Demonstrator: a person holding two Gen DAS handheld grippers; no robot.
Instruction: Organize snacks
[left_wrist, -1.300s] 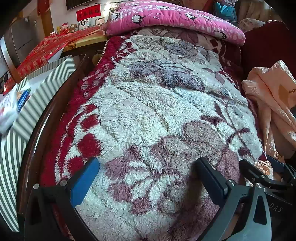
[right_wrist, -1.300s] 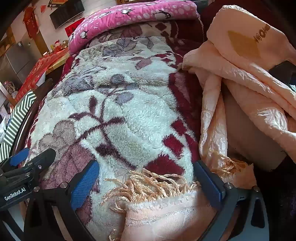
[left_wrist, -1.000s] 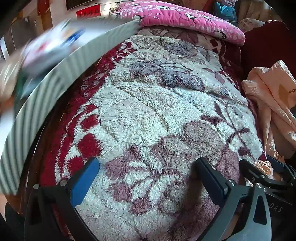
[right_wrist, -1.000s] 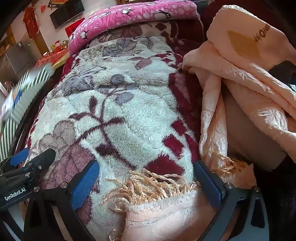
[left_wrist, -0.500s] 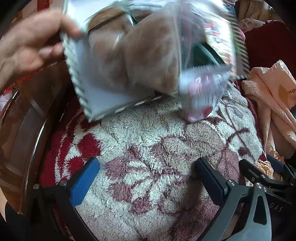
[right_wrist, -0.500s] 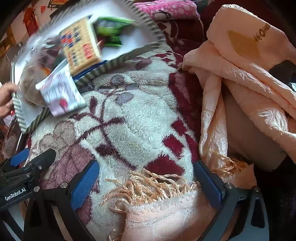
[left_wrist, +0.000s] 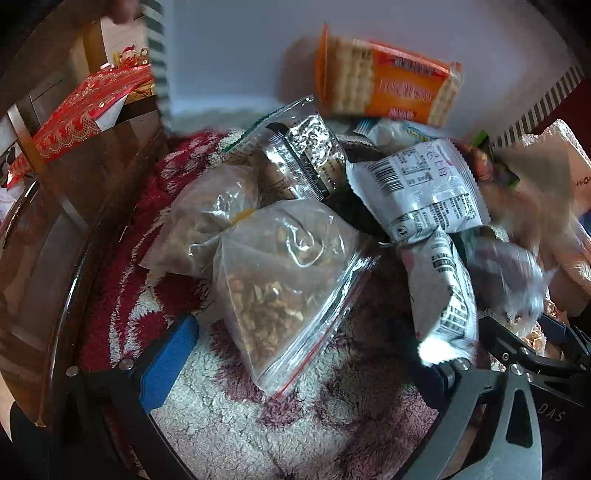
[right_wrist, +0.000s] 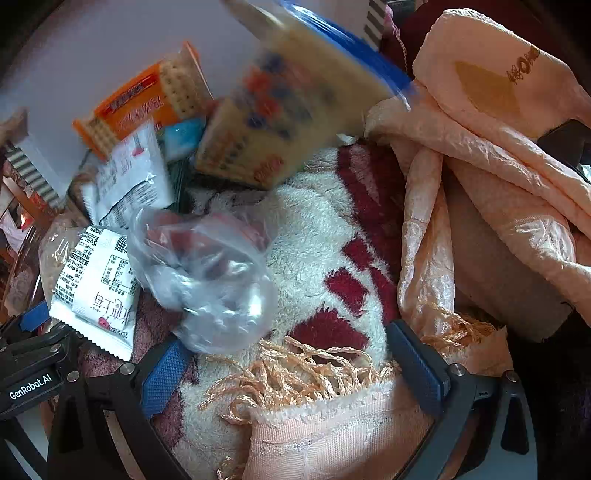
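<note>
A striped box (left_wrist: 240, 55) with a white inside is tipped over the bed, and snacks tumble out of it. In the left wrist view lie a clear zip bag of walnuts (left_wrist: 280, 291), a second clear bag (left_wrist: 210, 218), a silver packet (left_wrist: 310, 155), two white packets (left_wrist: 421, 192) and an orange cracker pack (left_wrist: 384, 88). My left gripper (left_wrist: 306, 369) is open just below the pile; one white packet covers its right finger. In the right wrist view a blurred yellow box (right_wrist: 291, 110) falls, and a clear bag (right_wrist: 210, 280) lies by the left fingertip of my open, empty right gripper (right_wrist: 291, 369).
A flowered fleece blanket (left_wrist: 295, 424) covers the bed. A peach blanket (right_wrist: 498, 166) is heaped on the right, its fringe between the right fingers. A dark wooden bed frame (left_wrist: 74, 221) runs along the left, with red paper (left_wrist: 85, 110) beyond. A hand (left_wrist: 125, 9) holds the box's top edge.
A person's hand swung the striped box from the left over the bed and tipped it. The snacks have spilled onto the blanket, some still falling. Both grippers stayed put.
</note>
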